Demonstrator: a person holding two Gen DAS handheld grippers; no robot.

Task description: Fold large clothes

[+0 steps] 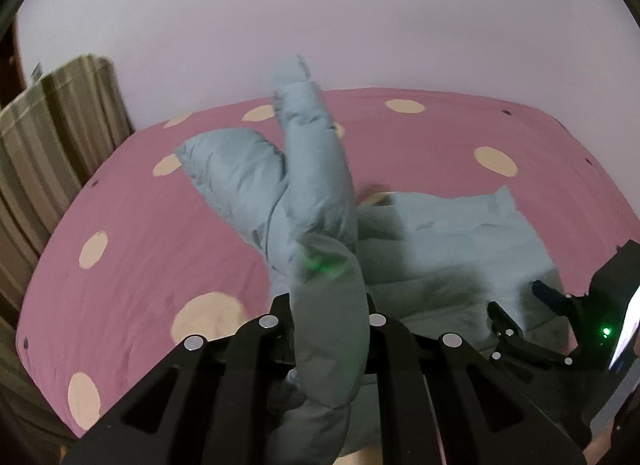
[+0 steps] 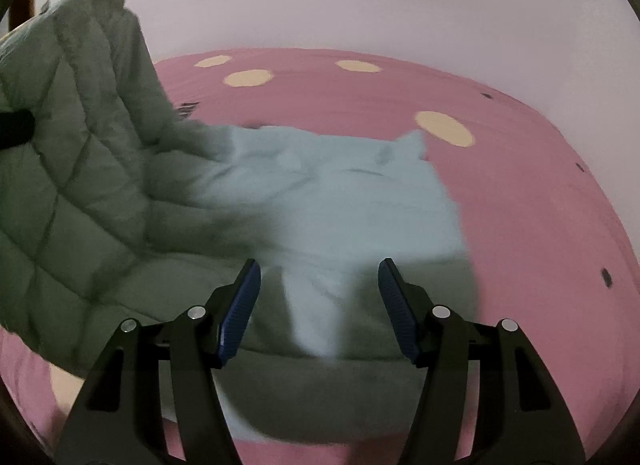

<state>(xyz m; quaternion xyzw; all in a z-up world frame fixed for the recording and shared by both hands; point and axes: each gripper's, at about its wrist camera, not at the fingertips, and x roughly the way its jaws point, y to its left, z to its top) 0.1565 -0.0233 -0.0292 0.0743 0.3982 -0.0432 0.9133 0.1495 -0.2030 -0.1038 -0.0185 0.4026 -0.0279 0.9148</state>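
Note:
A pale blue-grey quilted puffer jacket (image 1: 452, 241) lies on a pink bed with cream dots (image 1: 140, 225). My left gripper (image 1: 328, 317) is shut on a fold of the jacket's side, lifted off the bed; a sleeve (image 1: 308, 153) sticks up beyond it. In the right wrist view the jacket's body (image 2: 340, 193) lies flat and its lifted quilted side (image 2: 80, 169) rises at the left. My right gripper (image 2: 318, 285) is open and empty just above the jacket's near edge. It also shows at the right edge of the left wrist view (image 1: 520, 305).
The bed sheet (image 2: 540, 225) stretches to a pale wall (image 1: 320, 25) behind. A striped brown curtain or cloth (image 1: 52, 137) hangs at the left of the bed.

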